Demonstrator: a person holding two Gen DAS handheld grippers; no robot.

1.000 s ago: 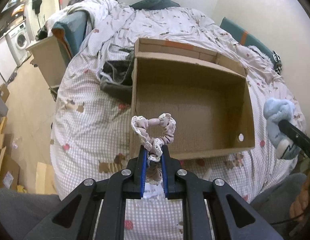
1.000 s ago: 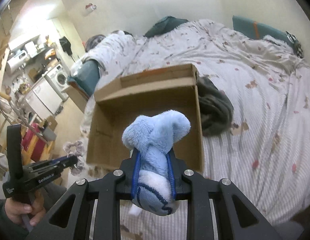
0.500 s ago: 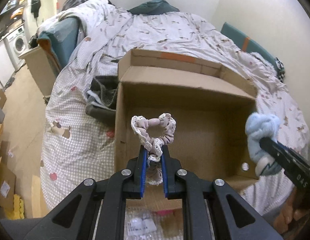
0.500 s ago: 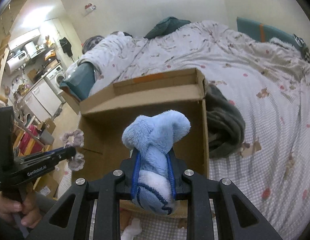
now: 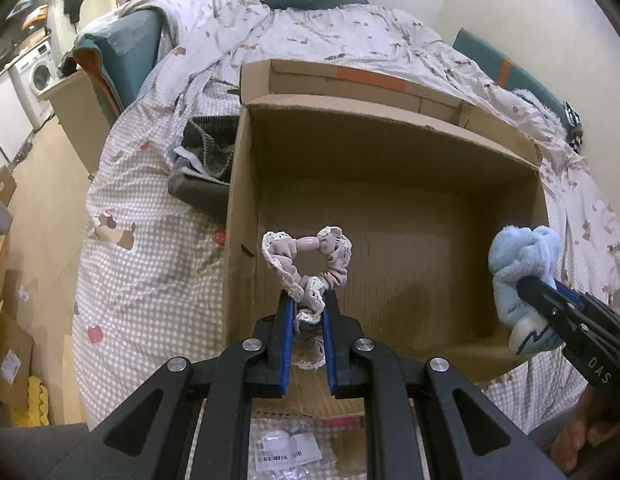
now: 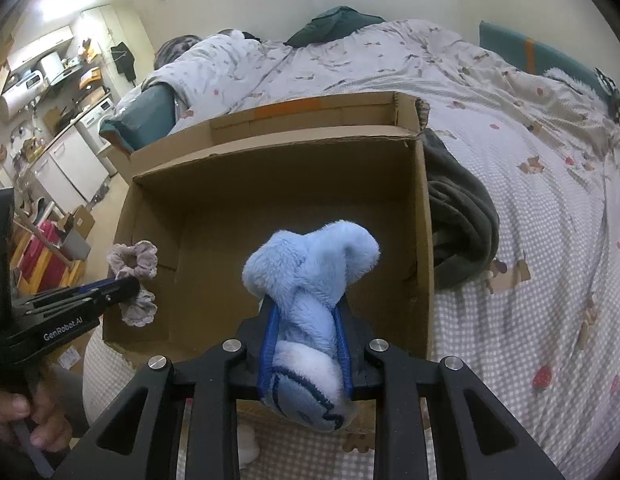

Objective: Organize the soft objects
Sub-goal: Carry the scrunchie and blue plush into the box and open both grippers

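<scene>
A lace-edged scrunchie (image 5: 307, 268) is clamped between the closed jaws of the left gripper (image 5: 305, 312), above the cardboard box (image 5: 390, 168). A blue plush toy (image 6: 310, 304) is pinched in the right gripper (image 6: 305, 320), over the box's near wall. A dark blanket (image 6: 458, 216) lies against the box on the checked bedspread (image 6: 530, 280).

Pink scrunchie (image 5: 307, 264), blue plush (image 6: 310, 280), held aloft

**Bedroom clutter around the bed**

A bed (image 5: 149, 280) wears a checked quilt printed with small bears and strawberries. A dark grey garment (image 6: 462, 216) lies crumpled on it. Teal pillows (image 6: 542, 56) line the wall. A washing machine (image 5: 35, 76) stands far left. Flattened cardboard (image 5: 7, 356) rests on the floor.
</scene>
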